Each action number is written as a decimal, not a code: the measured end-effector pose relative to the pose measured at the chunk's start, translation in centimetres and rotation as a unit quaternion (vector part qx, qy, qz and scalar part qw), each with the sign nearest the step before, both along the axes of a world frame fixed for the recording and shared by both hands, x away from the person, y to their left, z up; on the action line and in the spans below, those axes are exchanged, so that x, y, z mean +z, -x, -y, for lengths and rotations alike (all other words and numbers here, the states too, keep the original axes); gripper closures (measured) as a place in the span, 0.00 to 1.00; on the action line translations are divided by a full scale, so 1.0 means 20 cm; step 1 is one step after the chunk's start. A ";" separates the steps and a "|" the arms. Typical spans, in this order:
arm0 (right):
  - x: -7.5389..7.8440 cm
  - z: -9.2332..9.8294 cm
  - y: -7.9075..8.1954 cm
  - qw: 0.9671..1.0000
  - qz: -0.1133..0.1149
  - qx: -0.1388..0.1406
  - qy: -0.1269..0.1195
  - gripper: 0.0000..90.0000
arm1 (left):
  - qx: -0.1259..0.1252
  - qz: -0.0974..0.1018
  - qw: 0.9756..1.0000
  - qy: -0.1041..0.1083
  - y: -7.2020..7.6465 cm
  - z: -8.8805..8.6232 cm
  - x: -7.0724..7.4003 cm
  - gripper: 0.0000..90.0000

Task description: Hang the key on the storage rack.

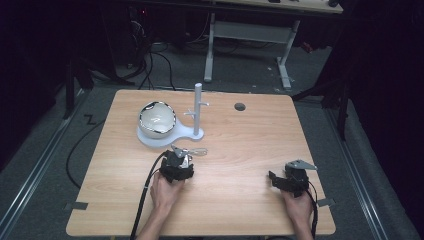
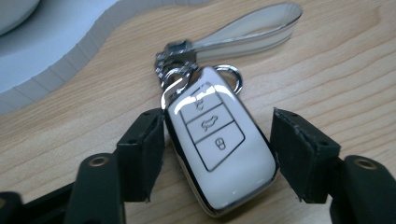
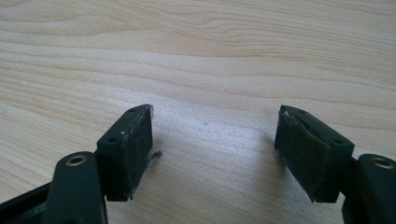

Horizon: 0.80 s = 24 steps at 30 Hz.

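So my left gripper [image 2: 217,154] is parked right over the car key fob [image 2: 219,149], jaws wide with the fob sitting between them. One pad looks like it's touching the fob's edge, the other is a bit off, so nothing's clamped yet. My guess is the step is grabbing it. I'd centre first so both pads land on the long sides, then close slow, because that glossy shell looks slippery. The fob's white with chrome trim, three button icons, a metal ring and a pale strap loop [image 2: 252,28] pointing away. It lies flat on the bench [image 1: 235,145], just in front of the white stand base [image 1: 155,140] carrying the bowl [image 1: 157,119]. Right gripper [image 3: 212,144] idles over bare wood, jaws wide and empty.
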State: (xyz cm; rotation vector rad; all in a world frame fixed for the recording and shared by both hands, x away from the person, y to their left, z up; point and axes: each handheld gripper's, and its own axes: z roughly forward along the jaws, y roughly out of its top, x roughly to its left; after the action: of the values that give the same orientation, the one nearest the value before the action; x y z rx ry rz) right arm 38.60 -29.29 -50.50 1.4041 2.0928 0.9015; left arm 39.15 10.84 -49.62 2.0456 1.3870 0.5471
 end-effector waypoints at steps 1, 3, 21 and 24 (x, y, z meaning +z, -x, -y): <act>0.00 0.00 0.00 1.000 0.000 0.000 0.000 0.31 | 0.000 0.000 1.000 0.001 0.00 -0.01 0.00 0.44; 0.00 0.00 0.00 1.000 0.000 0.001 0.001 0.31 | 0.000 0.001 1.000 0.001 0.00 -0.03 0.00 0.49; 0.00 0.00 0.00 1.000 0.000 0.001 0.002 0.31 | -0.024 0.044 0.999 0.013 0.02 -0.09 0.04 0.56; 0.00 0.00 0.00 1.000 0.000 0.002 0.003 0.31 | -0.025 0.055 0.998 0.026 0.04 -0.11 0.07 0.56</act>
State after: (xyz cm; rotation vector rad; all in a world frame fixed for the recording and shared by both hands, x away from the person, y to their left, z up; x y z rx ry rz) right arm 38.60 -29.29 -50.50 1.3976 2.0964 0.8961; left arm 38.42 13.04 -48.29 1.9724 1.2698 0.5866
